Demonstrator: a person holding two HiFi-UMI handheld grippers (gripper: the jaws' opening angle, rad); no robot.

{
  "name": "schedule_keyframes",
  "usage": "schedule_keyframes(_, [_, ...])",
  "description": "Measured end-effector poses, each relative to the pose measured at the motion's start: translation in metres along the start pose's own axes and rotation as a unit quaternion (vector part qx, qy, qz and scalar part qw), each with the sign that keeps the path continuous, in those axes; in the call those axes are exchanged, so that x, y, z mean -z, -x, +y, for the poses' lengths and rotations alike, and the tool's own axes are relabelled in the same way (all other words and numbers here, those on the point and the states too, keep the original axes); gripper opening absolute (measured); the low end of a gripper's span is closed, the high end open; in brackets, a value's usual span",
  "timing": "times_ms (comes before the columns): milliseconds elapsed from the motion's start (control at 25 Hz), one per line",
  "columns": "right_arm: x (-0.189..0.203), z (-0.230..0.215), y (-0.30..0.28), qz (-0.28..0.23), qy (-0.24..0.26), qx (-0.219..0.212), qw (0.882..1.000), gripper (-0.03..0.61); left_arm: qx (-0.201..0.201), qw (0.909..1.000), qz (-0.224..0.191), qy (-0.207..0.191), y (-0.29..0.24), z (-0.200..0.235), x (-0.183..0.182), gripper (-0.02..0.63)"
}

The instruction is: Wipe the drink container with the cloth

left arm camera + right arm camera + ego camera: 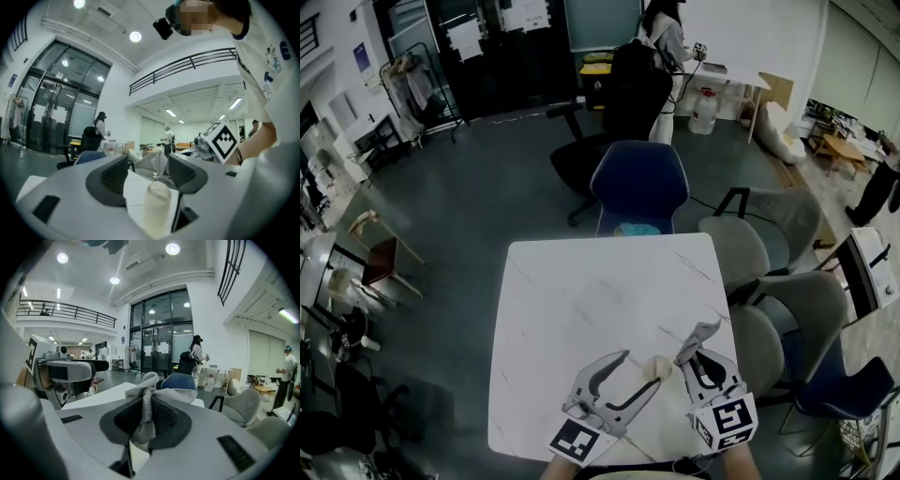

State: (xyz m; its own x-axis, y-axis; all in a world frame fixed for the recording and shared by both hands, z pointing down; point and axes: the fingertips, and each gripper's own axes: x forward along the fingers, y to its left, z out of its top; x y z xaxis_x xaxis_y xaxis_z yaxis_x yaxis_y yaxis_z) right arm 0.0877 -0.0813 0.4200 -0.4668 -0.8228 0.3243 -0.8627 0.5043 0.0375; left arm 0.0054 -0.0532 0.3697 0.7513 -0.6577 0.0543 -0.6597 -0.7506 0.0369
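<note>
Bottle (pixel 157 206) stands upright within wide-open left hand-held gripper (pixel 147 164); right hand-held gripper (pixel 149 405) pinches cloth (pixel 146 380).

No word, brand or number can be read anywhere. The cube (pixel 577 441) on the left gripper (pixel 637 368), near left, and the cube (pixel 729 418) on the right gripper (pixel 697 343), near right, each carry a square black-and-white marker, a block pattern with no letters. White sheets (pixel 525 13) stuck on the far glass doors and a small blue sign (pixel 361 56) on the far left wall are too small to make out. In the left gripper view, blue print (pixel 271 77) on the person's white shirt is cut off at the right edge and cannot be read.
</note>
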Motion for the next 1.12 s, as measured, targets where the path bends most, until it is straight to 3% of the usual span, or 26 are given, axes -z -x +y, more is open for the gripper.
schedule_keyframes(120, [-0.005,-0.002,0.002,-0.012,-0.014,0.013,1.000,0.051,-0.059,0.9982,-0.008,0.002,0.003,0.014,-0.011,0.226])
schedule_keyframes(280, [-0.013,-0.005,0.006,-0.029,-0.046,0.023,0.998,0.051,-0.157,0.9872,-0.023,0.018,0.009,0.038,-0.015,0.078])
schedule_keyframes(360, [-0.016,-0.004,0.009,-0.037,-0.050,0.024,0.998,0.051,-0.182,0.9830,-0.022,0.013,0.011,0.041,-0.016,0.069])
schedule_keyframes(600, [-0.019,0.001,0.014,-0.047,-0.029,0.035,0.998,0.051,-0.219,0.9754,-0.018,0.011,0.010,0.040,-0.018,0.067])
schedule_keyframes(1120, [-0.024,0.007,0.023,-0.060,-0.031,0.040,0.997,0.051,-0.258,0.9660,-0.010,0.005,0.024,0.042,-0.012,0.067])
